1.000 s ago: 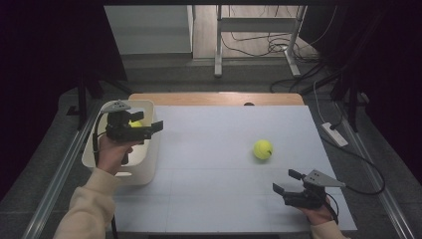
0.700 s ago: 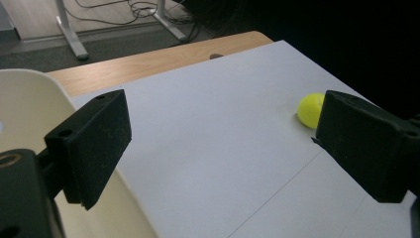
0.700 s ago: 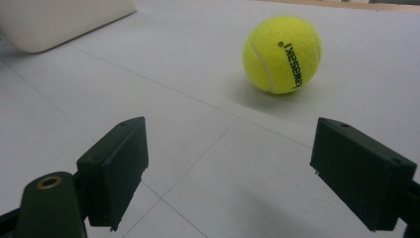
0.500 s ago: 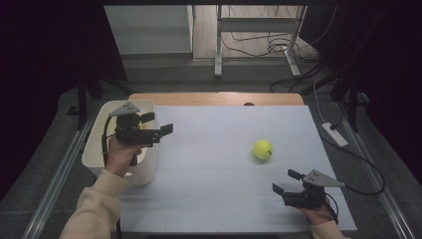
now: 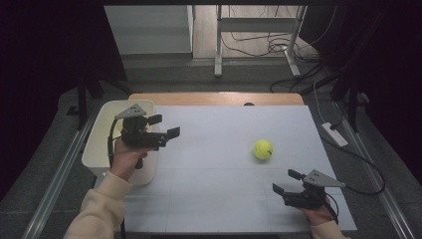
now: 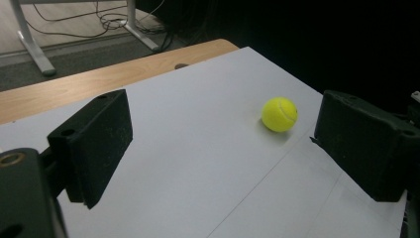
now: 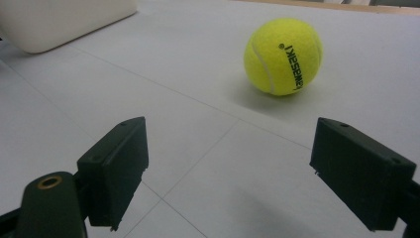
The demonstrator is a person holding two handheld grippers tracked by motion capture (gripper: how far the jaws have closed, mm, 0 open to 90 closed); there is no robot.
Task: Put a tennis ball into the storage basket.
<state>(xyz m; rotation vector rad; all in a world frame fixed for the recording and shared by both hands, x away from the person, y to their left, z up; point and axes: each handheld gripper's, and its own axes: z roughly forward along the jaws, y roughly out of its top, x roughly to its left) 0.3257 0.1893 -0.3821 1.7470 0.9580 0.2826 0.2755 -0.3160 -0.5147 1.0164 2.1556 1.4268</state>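
Observation:
A yellow tennis ball (image 5: 263, 149) lies on the white table top (image 5: 214, 164), right of centre. My left gripper (image 5: 165, 126) is held in the air over the right rim of a white bin (image 5: 112, 112), pointing right toward the ball. Its jaws are open and empty. In the left gripper view the ball (image 6: 280, 114) lies far off between the jaws of that gripper (image 6: 223, 144). My right gripper (image 5: 285, 181) rests low near the table's front right, open and empty. In the right gripper view the ball (image 7: 283, 56) lies a short way beyond that gripper (image 7: 228, 168).
The white bin stands at the table's left edge, and its corner (image 7: 64, 20) is in the right gripper view. A wooden strip (image 5: 214, 98) borders the far edge. Cables and a power strip (image 5: 334, 134) lie on the floor to the right.
My left gripper has moved right, from above the bin out over its right rim toward the table. The right gripper and the ball have stayed where they were.

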